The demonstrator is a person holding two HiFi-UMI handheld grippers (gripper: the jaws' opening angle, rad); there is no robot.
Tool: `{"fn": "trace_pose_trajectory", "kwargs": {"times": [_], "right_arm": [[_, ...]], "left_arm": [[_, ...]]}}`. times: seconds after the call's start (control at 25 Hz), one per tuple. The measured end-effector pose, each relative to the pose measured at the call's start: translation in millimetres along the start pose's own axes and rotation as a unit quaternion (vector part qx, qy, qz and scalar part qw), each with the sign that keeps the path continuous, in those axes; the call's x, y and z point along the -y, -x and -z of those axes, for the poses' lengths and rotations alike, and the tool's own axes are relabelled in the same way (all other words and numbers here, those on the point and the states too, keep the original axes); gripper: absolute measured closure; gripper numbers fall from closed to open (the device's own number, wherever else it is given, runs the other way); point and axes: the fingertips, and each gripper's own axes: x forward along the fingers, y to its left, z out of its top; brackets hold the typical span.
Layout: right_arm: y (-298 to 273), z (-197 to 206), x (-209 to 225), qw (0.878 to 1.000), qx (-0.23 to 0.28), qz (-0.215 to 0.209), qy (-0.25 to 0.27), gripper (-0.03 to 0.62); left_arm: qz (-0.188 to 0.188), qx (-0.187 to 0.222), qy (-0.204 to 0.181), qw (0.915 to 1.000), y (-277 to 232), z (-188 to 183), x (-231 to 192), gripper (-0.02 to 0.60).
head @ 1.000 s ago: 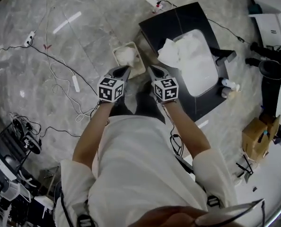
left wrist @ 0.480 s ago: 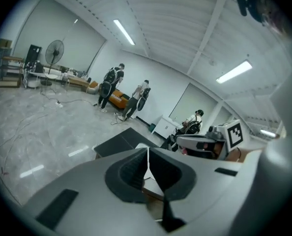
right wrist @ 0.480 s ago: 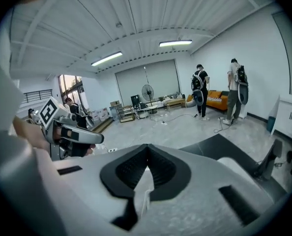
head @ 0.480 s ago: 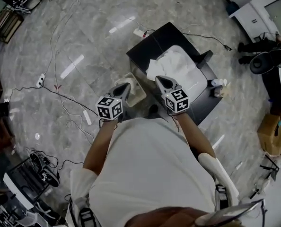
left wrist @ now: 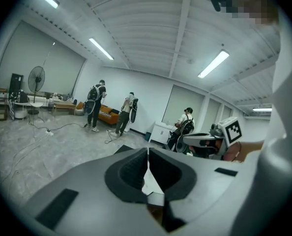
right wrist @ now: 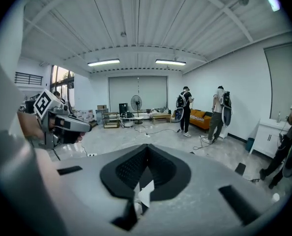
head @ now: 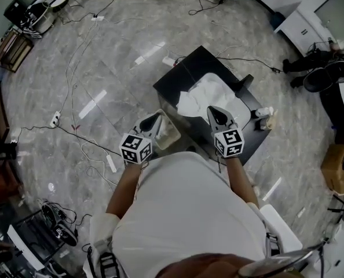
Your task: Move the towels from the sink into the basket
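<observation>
Both arms are rising from low beside the basket (head: 173, 136); left hand-held gripper (head: 153, 119) and right hand-held gripper (head: 217, 112) are staying clenched, carrying nothing; towels (head: 196, 101) are still lying in the sink (head: 234, 96) on the bench (head: 180, 81); another pick-up is probably coming.

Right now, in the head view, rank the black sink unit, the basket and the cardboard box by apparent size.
Largest: black sink unit.
Then cardboard box and basket, which look about alike; the left gripper hides part of the basket, so I won't rank them.
</observation>
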Motion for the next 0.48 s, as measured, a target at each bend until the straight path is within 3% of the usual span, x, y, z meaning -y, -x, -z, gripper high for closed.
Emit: {"fn": "trace_pose_trajectory", "kwargs": {"times": [0.12,0.48], "right_arm": [[6.6,-0.1,5.9,1.0,0.008,0.009,-0.003,0.595],[17.5,9.1,20.6,0.999,0.009,0.029,-0.009,0.595]], "left_arm": [[0.006,0.001,-0.01,0.9999,-8.6,-3.8,5.6,0.569],[0.019,-0.002,0.01,0.9998,-31.4,2.2,17.2,0.569]]}}
